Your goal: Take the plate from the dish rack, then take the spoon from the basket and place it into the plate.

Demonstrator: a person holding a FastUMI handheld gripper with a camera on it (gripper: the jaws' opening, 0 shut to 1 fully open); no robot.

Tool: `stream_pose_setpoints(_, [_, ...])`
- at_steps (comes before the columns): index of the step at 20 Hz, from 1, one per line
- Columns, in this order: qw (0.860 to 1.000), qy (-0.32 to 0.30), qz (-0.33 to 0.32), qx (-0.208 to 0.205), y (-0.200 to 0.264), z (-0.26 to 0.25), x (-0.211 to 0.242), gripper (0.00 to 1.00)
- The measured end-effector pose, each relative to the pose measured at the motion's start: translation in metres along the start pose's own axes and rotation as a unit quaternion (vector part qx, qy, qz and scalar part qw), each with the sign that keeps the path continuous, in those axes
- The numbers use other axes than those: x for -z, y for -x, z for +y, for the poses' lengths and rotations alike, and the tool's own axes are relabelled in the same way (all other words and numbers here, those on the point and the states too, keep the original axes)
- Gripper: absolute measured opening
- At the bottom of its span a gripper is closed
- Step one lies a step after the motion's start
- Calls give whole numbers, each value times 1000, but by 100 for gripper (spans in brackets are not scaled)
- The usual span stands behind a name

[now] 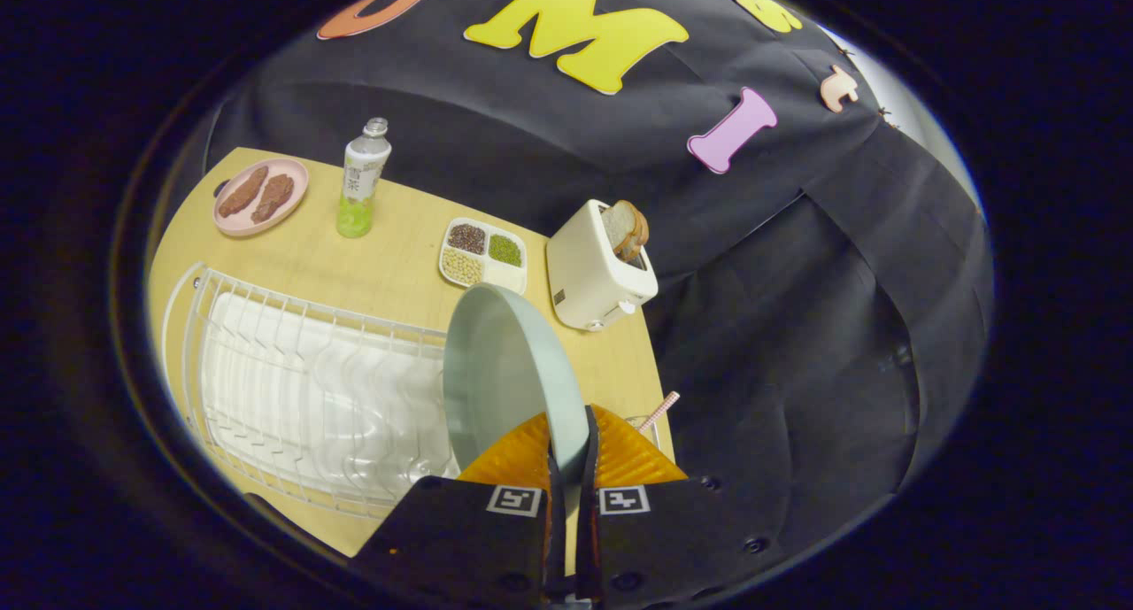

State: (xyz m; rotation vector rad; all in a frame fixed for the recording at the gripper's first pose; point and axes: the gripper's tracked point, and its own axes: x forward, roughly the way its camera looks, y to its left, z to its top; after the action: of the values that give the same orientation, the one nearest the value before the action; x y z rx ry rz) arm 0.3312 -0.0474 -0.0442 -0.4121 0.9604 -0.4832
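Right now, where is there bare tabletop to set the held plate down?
Gripper is shut on the plate. Free: wood between dish rack, pink plate and bottle. Crowded: between the grain tray and the toaster.

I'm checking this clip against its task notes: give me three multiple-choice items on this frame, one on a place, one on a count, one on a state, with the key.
1. Where is the toaster?
A. beside the compartment tray of grains
B. inside the dish rack
C. on the pink plate

2. How many brown pieces lie on the pink plate?
A. one
B. two
C. four

3. What is the gripper doing?
A. open above the bottle
B. shut on nothing
C. shut on the pale green plate

Key:
1 A, the toaster stands right next to the tray on the table.
2 B, two pieces lie side by side.
3 C, both fingers pinch the plate's rim, the plate on edge next to the rack.
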Motion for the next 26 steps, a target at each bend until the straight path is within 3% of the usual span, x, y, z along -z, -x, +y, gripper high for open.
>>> stream_pose_setpoints(6, [992,-49,-28,-116,43,2,38,10])
stream_pose_setpoints(13, [953,-107,-35,-281,91,21,101,10])
stream_pose_setpoints(18, [935,-120,-25,-333,89,45,172,10])
stream_pose_setpoints(26, [926,-121,27,-358,30,79,267,10])
